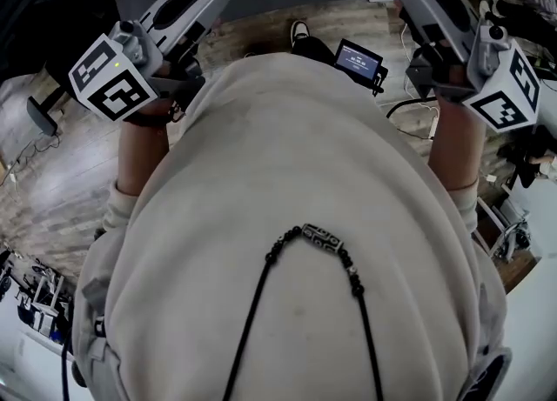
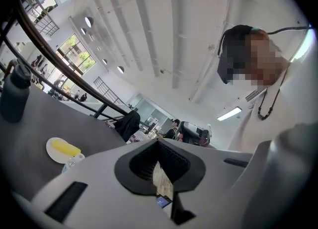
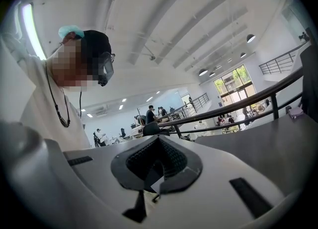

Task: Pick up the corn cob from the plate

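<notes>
Only the left gripper view shows the yellow corn cob (image 2: 65, 147) on its white plate (image 2: 56, 158) on the grey surface (image 2: 39, 123), well apart from the left claw (image 2: 158, 142), pinched together and empty like the right claw (image 3: 158, 143); a pale sweatshirt (image 1: 296, 173) fills the head view.

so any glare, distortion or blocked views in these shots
head view: the person's sweater fills the frame, blocking most of the scene; left gripper view: fisheye bend, windows overbright, corn cob small on its plate; right gripper view: fisheye too, light strip glares
</notes>
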### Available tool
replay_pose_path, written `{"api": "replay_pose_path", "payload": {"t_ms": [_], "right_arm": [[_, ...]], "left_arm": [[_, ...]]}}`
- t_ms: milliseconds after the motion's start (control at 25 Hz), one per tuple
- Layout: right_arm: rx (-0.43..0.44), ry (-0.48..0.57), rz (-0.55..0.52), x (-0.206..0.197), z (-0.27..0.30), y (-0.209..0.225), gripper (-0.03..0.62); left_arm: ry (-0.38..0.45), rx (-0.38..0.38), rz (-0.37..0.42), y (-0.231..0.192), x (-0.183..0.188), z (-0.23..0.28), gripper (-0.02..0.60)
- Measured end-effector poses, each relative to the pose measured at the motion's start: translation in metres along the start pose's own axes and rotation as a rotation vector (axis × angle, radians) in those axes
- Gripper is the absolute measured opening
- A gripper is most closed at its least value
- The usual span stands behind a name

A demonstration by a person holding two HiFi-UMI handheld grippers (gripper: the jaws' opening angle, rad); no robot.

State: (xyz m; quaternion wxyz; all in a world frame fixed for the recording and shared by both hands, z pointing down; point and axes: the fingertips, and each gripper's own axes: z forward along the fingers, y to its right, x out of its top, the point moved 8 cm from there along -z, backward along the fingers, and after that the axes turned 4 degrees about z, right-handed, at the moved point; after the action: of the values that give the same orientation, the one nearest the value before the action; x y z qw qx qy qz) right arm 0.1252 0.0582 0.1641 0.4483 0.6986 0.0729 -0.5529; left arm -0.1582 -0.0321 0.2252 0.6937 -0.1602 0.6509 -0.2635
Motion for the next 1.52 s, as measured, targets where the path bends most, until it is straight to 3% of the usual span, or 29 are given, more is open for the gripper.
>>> {"api": "replay_pose_path", "payload": {"t_ms": [320, 560, 1120, 1520], "right_arm": [[-0.050, 0.035, 0.041, -0.002, -0.009, 0.010, 0.015], [-0.134, 0.079, -0.033, -0.005, -0.012, 0.001, 0.017], [-0.061, 0.063, 0.008, 0.004, -0.007, 0.005, 0.017], [-0.013, 0.063, 0.062, 0.000, -0.020, 0.022, 0.017]], "left_arm": [[-0.023, -0.058, -0.035, 0.001, -0.009, 0.010, 0.002], [-0.017, -0.174, -0.004, -0.018, -0.009, 0.025, 0.002], [0.001, -0.104, 0.020, 0.001, 0.010, 0.016, 0.002], [-0.056, -0.076, 0.029, 0.024, 0.009, 0.031, 0.002]]}}
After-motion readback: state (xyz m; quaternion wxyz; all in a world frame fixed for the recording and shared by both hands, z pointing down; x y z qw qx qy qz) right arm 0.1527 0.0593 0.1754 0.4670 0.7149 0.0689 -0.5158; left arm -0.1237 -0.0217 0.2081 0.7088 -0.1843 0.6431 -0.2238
